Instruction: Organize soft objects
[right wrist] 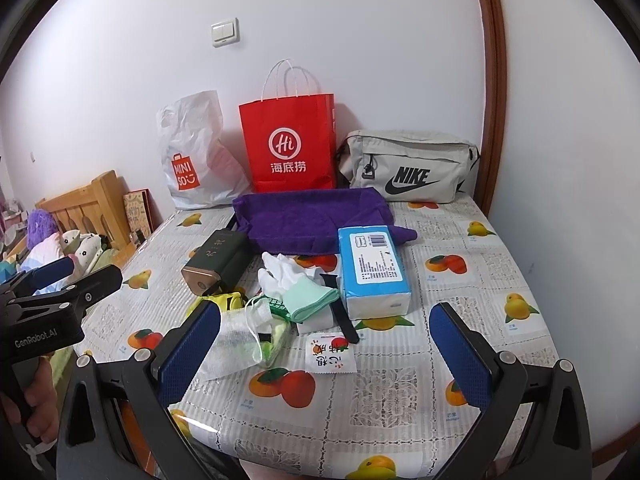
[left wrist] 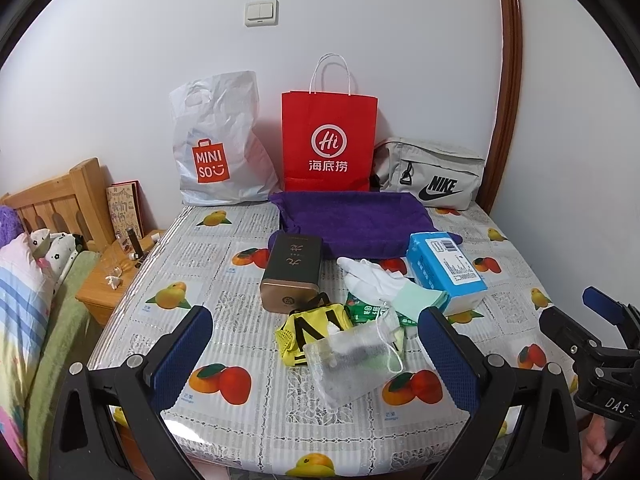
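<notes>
Three bags [left wrist: 329,140] line the wall behind the purple towel [left wrist: 356,222]; before it, tissue pack [right wrist: 374,270], white gloves [right wrist: 280,276] and mesh pouch [left wrist: 352,360] lie unsorted; left gripper [left wrist: 316,360] and right gripper [right wrist: 324,352] gape wide, empty, nothing sorted yet

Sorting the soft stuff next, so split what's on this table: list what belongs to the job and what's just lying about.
Belongs to the job:
purple towel
white gloves
green cloth
mesh pouch
yellow bag
tissue pack

Just lying about:
tea tin
red paper bag
Miniso bag
Nike bag
</notes>
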Demonstrator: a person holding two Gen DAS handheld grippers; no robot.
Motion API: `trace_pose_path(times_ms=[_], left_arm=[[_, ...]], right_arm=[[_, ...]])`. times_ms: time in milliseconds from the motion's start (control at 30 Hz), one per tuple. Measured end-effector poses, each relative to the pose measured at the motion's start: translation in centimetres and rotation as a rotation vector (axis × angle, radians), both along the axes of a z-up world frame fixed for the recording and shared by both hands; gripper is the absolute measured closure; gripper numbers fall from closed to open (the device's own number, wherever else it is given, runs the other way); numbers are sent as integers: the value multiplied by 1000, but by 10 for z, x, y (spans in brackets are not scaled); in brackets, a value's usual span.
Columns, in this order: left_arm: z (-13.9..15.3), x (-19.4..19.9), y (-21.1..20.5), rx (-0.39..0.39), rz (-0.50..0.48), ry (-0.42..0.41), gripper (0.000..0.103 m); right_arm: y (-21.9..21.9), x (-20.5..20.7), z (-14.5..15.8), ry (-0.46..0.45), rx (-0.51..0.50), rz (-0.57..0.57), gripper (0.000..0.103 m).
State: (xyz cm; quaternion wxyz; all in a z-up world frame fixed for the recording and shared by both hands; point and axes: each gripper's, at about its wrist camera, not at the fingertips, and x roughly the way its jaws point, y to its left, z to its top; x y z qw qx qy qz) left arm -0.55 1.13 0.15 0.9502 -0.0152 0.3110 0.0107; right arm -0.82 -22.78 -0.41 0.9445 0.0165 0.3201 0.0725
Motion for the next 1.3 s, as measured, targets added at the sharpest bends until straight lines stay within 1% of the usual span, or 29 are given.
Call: trace_pose_path(times_ms=[200, 300, 433, 567, 733, 933, 1133, 1233, 1267, 1300], left_arm=[[-15, 13, 7, -19, -11, 33, 0], [-28, 22, 11, -19, -8, 68, 0], [-52, 32, 10, -10, -17, 109, 0], [-77, 41, 6, -20, -43, 160, 0], [-107, 55, 1, -49, -71, 198, 0], [-142, 74, -6, -87, -113, 285, 1], [-164, 83, -9, -154, -141, 295, 1], [-174, 87, -10, -167, -141, 315, 1], [-177, 88, -11, -166, -145, 318, 2], [-179, 89, -12, -162, -148, 318, 8]], right_arm=[[0, 4, -7, 5, -4, 7, 0], [-1, 8, -13, 14, -6, 10, 0], [-5, 17, -25, 36, -3, 9, 0], [-8, 29, -43, 72, 3, 2, 0], [-10, 45, -67, 127, 5, 1, 0], [-11, 63, -97, 189, 3, -2, 0], [-11, 80, -127, 263, 7, 2, 0], [-11, 86, -137, 290, 8, 2, 0], [-11, 88, -141, 297, 7, 2, 0], [-11, 90, -143, 303, 7, 2, 0]])
